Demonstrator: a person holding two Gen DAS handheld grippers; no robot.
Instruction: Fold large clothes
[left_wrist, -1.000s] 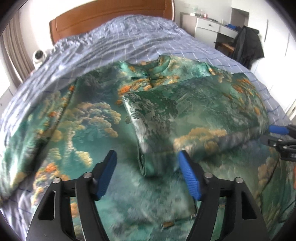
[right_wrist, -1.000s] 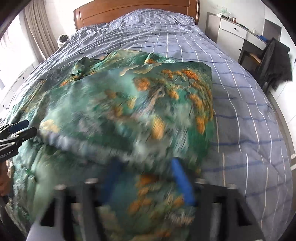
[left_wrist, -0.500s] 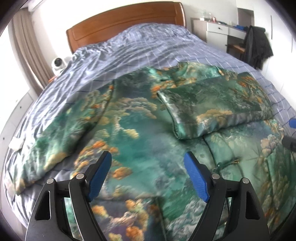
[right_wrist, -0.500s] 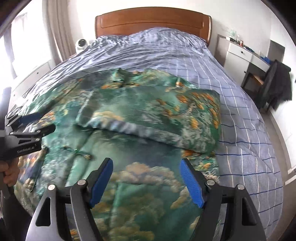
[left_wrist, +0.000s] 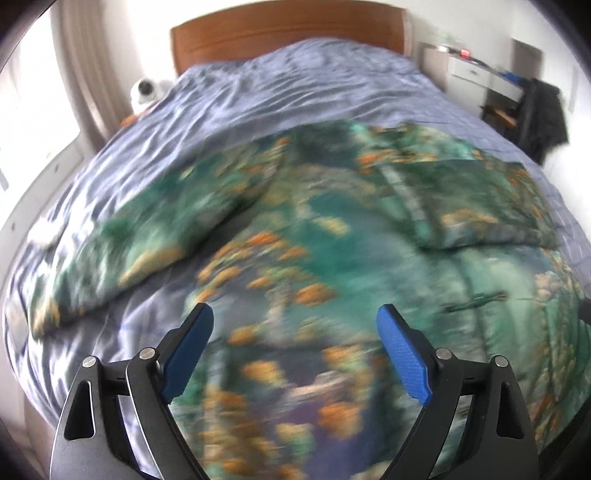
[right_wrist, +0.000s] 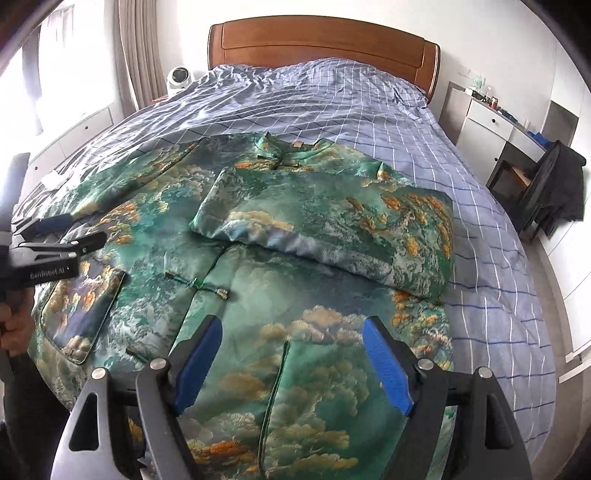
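2 grippers hover over 1 garment on 1 bed. The left gripper (left_wrist: 295, 347) has its 2 blue fingers (left_wrist: 400, 354) spread wide with nothing between them, and the right gripper (right_wrist: 293, 360) is the same, its pads well apart above the cloth. The jacket (right_wrist: 258, 295) is a green brocade piece with orange and cream cloud patterns, a stand collar and knotted frog fastenings down the front. It lies face up across the blue checked bedspread (right_wrist: 369, 110), hem toward the foot of the bed. 1 sleeve (right_wrist: 332, 229) is folded across the chest, making a thick padded band; the other sleeve (left_wrist: 140, 243) lies stretched out to the side on the bedspread. A patch pocket (right_wrist: 85, 314) shows near the hem. Half a second ago both grippers were closer to the cloth; now they sit higher and further back, so more of the wooden headboard (right_wrist: 321, 40) shows. The left view is blurred with motion.
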